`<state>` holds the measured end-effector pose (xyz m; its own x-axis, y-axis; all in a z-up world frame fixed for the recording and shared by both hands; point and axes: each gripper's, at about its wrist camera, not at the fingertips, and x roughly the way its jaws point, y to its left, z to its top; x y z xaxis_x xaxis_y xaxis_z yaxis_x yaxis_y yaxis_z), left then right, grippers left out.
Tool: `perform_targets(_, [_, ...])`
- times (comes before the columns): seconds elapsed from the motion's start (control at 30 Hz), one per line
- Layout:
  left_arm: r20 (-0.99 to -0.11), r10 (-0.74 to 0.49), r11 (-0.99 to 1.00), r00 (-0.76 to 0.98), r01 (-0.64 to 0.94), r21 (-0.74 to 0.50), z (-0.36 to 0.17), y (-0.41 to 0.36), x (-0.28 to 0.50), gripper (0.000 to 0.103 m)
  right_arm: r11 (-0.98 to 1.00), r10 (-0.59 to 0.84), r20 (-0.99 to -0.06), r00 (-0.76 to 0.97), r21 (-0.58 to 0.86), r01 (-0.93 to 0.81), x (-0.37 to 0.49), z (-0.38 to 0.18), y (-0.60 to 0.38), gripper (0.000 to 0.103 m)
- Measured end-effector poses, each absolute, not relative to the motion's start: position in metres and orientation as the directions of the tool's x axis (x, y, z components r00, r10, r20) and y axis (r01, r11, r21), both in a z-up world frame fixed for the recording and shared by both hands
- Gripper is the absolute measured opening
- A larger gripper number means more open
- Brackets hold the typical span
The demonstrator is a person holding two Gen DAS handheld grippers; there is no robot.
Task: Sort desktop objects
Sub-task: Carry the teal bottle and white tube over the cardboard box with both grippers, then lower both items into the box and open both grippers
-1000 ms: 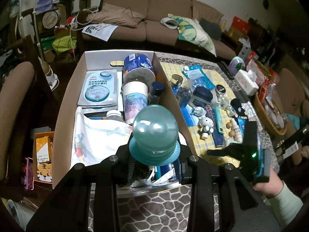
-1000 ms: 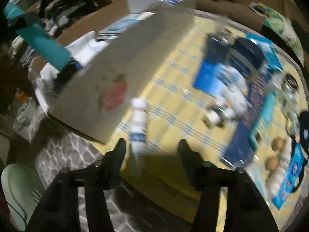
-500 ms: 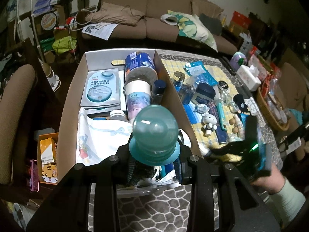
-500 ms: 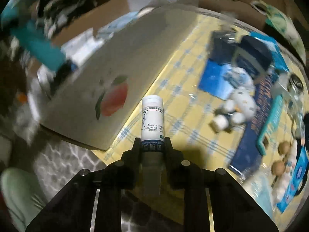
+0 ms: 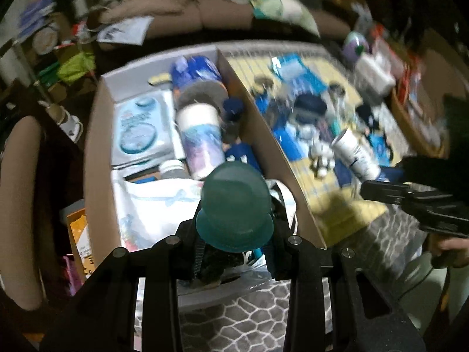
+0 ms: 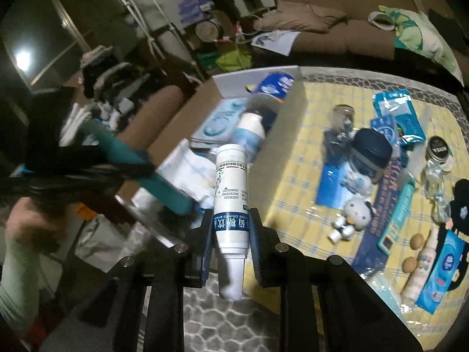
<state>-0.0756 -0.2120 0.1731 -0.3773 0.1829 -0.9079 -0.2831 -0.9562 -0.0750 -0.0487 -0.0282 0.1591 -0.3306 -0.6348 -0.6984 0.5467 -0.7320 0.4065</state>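
Lifted off the yellow tablecloth (image 6: 296, 176), right tool (image 6: 231, 231) pinches white bottle (image 6: 230, 193) (sofa (image 6: 337, 29) behind).

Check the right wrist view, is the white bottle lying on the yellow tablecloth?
No, the right gripper holds the white bottle lifted clear of it.

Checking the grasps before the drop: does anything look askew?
The white bottle in the right gripper is held cap-down, its print inverted. The left gripper holds the teal bottle over the box.
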Motion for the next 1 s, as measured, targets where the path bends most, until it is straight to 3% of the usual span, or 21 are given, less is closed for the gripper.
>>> perform_targets(0.17, [-0.962,0.156,-0.933,-0.226,-0.355,-0.068,0.140,-0.185,-0.109,0.031,-0.714,-0.664,-0.675,-0.321,0.447,0.539,-0.053,0.158,-0.027,0.022])
perform_targets(0.53, [-0.990,0.063,-0.961,-0.126,-0.274,-0.026,0.071,-0.180,-0.150,0.036,-0.714,-0.675,-0.666,-0.318,0.480,0.509,-0.071,0.144,-0.029,0.022])
perform_targets(0.83, [-0.981,0.150,-0.969,-0.123,-0.214,-0.122,0.071,-0.217,-0.130,0.038,-0.719,-0.678,-0.664,-0.316,0.509,0.473,-0.080,0.136,-0.043,0.022])
perform_targets(0.9, [-0.973,0.190,-0.965,-0.128,-0.206,-0.161,0.079,-0.221,-0.127,0.054,-0.715,-0.684,-0.663,-0.303,0.529,0.457,-0.083,0.133,-0.052,0.022])
perform_targets(0.93, [-0.966,0.216,-0.963,-0.141,-0.195,-0.187,0.083,-0.223,-0.125,0.068,-0.715,-0.684,-0.667,-0.295,0.535,0.449,-0.084,0.130,-0.057,0.022])
perform_targets(1.0, [-0.955,0.240,-0.963,-0.172,-0.166,-0.212,0.093,-0.233,-0.121,0.071,-0.721,-0.679,-0.676,-0.287,0.539,0.436,-0.084,0.126,-0.067,0.022])
